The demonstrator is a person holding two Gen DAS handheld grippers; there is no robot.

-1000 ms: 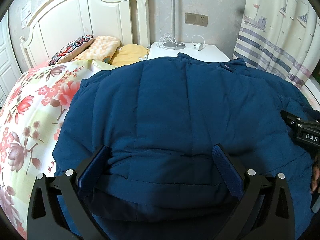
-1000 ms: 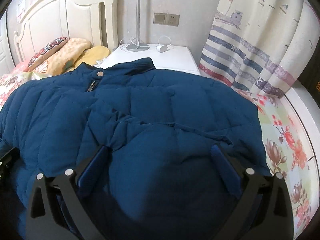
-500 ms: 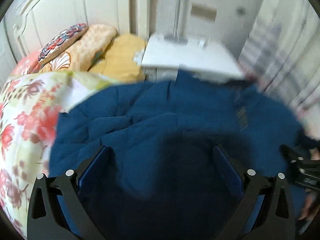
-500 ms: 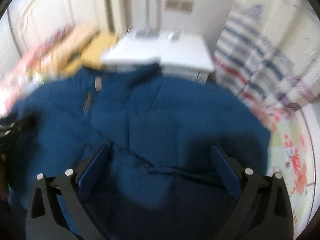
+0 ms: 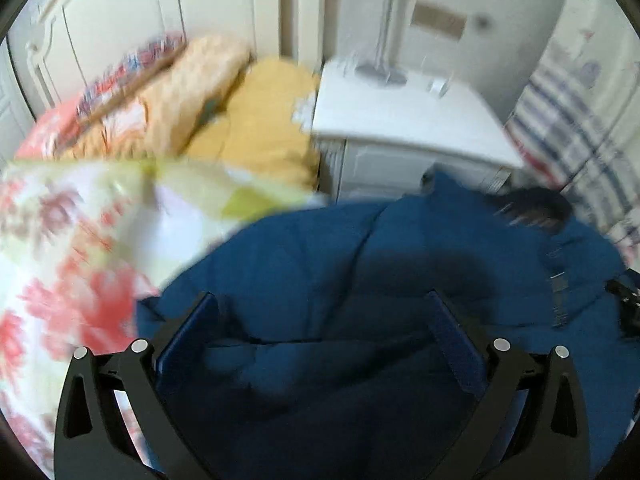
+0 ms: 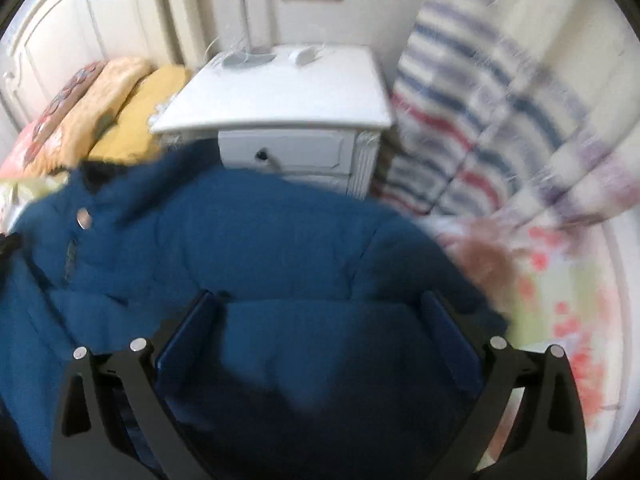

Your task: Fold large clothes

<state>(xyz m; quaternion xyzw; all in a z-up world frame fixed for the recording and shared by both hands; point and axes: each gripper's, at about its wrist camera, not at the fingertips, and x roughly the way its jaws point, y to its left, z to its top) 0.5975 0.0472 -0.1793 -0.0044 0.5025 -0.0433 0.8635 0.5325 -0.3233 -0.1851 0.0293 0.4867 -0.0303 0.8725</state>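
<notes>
The blue padded jacket (image 5: 400,264) lies spread on the floral bedspread (image 5: 60,248), its collar toward the white nightstand (image 6: 280,96). The left gripper (image 5: 324,320) and right gripper (image 6: 320,316) each stand wide open over jacket fabric that bulges between their fingers, gripping nothing.

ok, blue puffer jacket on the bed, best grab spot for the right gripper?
Likely the near bottom hem of the blue puffer jacket, from the foot of the bed. The right gripper is open over that thick rolled edge; the collar lies far away by the nightstand.
</notes>
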